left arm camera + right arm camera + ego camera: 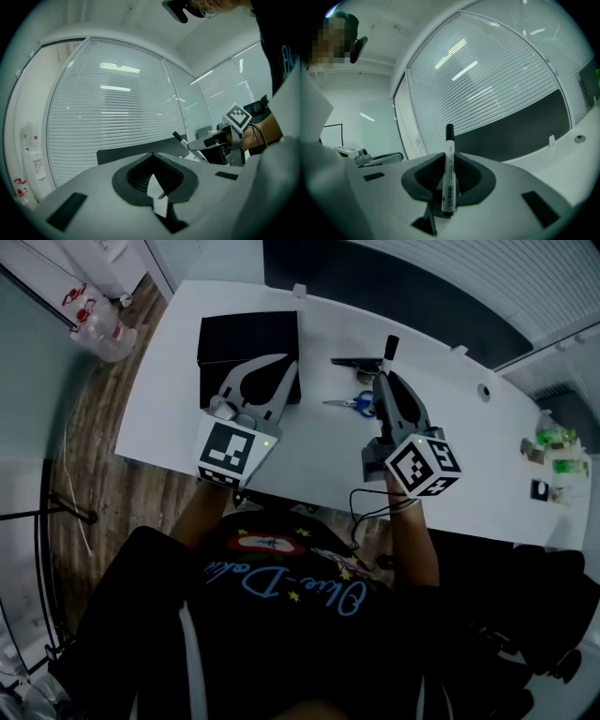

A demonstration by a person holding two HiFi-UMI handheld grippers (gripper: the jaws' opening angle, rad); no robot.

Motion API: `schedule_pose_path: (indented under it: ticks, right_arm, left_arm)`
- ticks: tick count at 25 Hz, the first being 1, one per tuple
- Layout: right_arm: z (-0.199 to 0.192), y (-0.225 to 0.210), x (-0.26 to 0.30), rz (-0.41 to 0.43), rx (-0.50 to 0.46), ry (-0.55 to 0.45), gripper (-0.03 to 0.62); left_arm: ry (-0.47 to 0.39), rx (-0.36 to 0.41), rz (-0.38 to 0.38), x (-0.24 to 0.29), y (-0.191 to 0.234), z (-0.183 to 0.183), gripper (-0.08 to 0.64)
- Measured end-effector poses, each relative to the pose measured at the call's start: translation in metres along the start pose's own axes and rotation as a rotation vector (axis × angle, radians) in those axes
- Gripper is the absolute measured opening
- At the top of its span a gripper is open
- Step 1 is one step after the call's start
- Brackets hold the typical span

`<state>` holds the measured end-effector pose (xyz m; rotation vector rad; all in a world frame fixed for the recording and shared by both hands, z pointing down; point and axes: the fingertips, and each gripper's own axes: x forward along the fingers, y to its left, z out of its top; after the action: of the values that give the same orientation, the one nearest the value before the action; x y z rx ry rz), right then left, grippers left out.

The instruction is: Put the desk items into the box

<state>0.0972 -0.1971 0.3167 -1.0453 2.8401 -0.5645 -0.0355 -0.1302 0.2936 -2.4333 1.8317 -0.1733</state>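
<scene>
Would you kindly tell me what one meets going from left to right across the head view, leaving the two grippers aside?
Clear bottle on the floor → black box → scissors → marker → green items at the desk's far right.

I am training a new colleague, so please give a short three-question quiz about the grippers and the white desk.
1. What does the right gripper hold? A) a red stapler B) a white cylindrical marker pen with a black cap C) nothing
2. True or false: the left gripper also holds a pen.
3. What colour are the handles of the metal scissors lying on the white desk?
Key: 1 B. 2 False: its jaws are shut, with nothing between them. 3 Blue.
</scene>
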Motion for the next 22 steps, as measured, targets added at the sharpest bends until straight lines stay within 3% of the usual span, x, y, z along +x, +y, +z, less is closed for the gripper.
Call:
schedule_pose_path:
  ticks: [22]
  right_arm:
    - [-0.022, 0.083, 0.069, 0.153, -0.03, 0.07, 0.072]
  left_arm:
    - [-0.018, -0.047, 0.139, -0.053, 0.078, -0.01, 0.006]
